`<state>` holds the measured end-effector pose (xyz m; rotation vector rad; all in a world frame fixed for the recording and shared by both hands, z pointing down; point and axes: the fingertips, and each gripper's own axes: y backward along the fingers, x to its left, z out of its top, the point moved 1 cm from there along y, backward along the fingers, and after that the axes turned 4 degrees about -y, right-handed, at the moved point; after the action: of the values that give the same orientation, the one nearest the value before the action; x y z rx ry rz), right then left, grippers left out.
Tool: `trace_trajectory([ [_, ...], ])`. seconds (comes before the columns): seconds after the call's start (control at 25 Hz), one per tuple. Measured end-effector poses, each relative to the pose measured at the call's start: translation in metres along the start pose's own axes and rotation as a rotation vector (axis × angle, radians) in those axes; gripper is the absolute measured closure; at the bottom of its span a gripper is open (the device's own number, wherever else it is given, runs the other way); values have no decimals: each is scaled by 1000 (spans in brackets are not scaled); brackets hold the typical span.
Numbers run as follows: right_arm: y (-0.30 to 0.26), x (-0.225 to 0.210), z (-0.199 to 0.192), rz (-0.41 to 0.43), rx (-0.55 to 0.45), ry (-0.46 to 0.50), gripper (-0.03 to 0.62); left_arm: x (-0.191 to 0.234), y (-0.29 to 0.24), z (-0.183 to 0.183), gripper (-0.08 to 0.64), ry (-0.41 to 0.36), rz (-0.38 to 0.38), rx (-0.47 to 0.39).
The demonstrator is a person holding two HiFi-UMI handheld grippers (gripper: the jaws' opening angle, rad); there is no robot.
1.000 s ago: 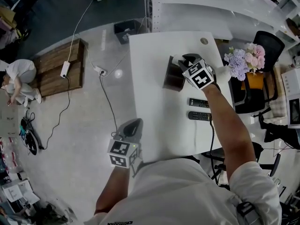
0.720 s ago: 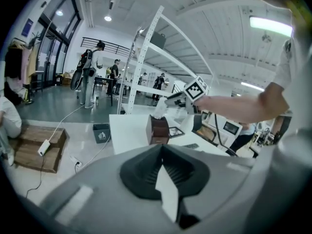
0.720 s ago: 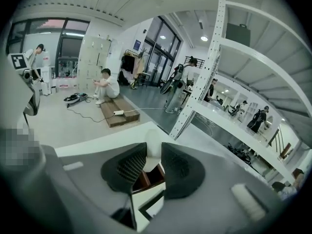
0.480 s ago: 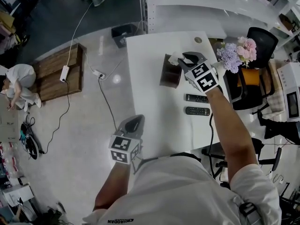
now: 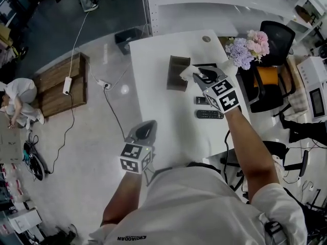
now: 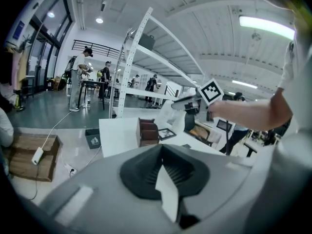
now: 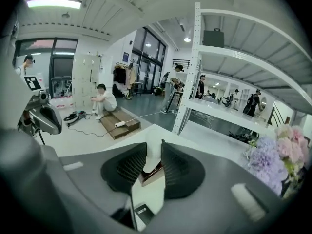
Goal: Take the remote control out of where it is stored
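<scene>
Vs a sec ago: lifted higher and drawn back toward the body, R tongs [image 5: 203, 76] now sit over the near side of the bench [image 5: 163, 116], partly masking the two black remotes [image 5: 209, 115] lying flat there. Clenched on a slim white remote control [image 5: 187, 72], pads pressing both its sides in the R gripper view, no gap seen. Held upright-ish just beside the right rim of the brown storage box [image 5: 177, 73]; before, tucked closer into the box top. From the R gripper view, lower end hangs above the box, not inside, so prob. clear or v. nearly clear of its slot.

Meaning for task: extraction basically done, approx. last step left. Still needs carrying away from the box and setting down, likely next to the black pair. Grip high on a thin body, so some risk of swing or slip if moved fast.

L tongs [image 5: 144, 131]: no real change, parked off the bench's left edge, pads together, nothing btwn them.
</scene>
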<state>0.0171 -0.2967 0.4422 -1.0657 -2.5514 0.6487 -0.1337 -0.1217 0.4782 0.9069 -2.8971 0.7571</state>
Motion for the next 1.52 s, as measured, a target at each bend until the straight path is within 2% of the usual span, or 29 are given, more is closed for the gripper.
trace_trajectory([
  [0.72,84,5,-156,-30,-16,-642,492,-48,-34,-1,557,-54,-93,39],
  [1.16,108,33,-240,30,12,-991,494,-55,-39,-2,557,-72,-113,60],
  [1.36,111,44,-269,55,2,-1192,494,-55,-38,-6,557,-76,-118,68],
  [1.52,115,44,-283,61,-12,-1293,494,-57,-37,-4,557,-80,-122,67],
])
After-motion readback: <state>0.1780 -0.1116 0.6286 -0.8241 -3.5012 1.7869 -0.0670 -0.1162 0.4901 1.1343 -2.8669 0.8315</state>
